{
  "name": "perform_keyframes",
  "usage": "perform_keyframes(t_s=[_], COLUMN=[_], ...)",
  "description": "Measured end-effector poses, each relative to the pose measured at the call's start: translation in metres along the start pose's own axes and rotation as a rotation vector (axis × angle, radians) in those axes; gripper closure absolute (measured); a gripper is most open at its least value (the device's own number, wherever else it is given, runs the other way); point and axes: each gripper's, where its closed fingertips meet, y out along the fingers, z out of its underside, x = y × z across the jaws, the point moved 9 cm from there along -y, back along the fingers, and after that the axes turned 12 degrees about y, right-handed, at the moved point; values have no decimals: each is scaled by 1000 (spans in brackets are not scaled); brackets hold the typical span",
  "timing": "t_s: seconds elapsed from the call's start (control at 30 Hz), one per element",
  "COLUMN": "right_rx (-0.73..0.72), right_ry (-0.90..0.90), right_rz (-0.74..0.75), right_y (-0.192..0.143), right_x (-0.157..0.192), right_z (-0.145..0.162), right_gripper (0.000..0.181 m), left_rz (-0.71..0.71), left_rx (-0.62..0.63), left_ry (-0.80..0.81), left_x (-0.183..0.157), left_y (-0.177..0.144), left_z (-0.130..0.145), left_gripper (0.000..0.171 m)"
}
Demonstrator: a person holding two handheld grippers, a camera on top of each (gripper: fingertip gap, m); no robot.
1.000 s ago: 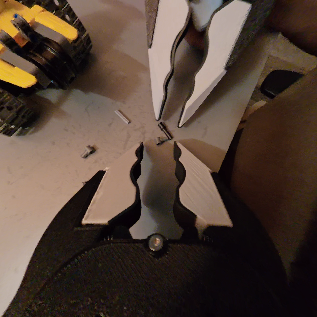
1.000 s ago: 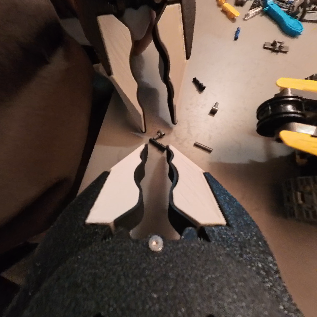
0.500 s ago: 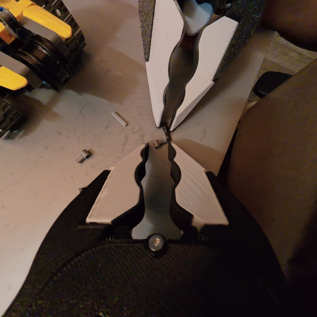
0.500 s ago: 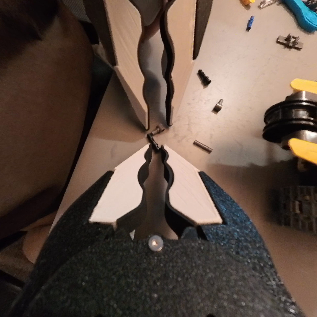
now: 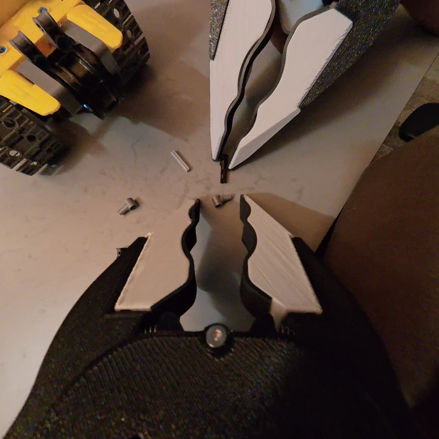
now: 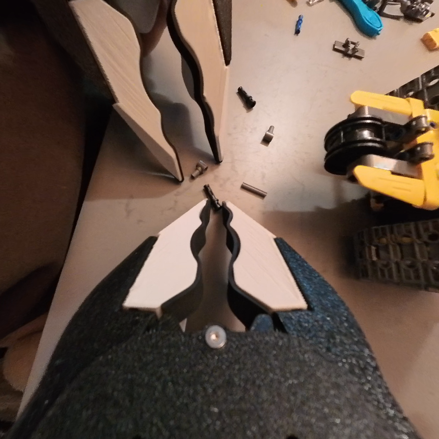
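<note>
Grey tabletop spreads wide out past the left gripper's left finger; its edge runs close along the right finger's side. Yellow-and-black tracked model sits well off to the right gripper's right. Right gripper's tips are pinched onto the black pin, long axis in line with the fingers, free end pointing straight at the left gripper. Left gripper's fingers stand apart, a small grey connector lying between the tips, touching neither. Grey axle and a second grey connector lie loose beside them.
</note>
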Motion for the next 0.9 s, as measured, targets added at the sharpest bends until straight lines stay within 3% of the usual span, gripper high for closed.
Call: perform_keyframes(t_s=[0.27, 0.53, 0.8, 0.9], right_rx=[-19, -31, -23, -17], right_ry=[-18, -17, -31, -46], right_rz=[102, 100, 61, 29], right_y=[3, 2, 3, 4], right_x=[1, 2, 8, 12], right_z=[-3, -3, -4, -4], right_gripper=[173, 173, 172, 172], left_rz=[-11, -67, -18, 44], left_rx=[41, 81, 3, -50], left_ry=[-8, 47, 155, 108], left_x=[-1, -4, -10, -8], left_y=[-2, 1, 1, -1], left_z=[-4, -6, -4, 1], left_gripper=[143, 157, 157, 158])
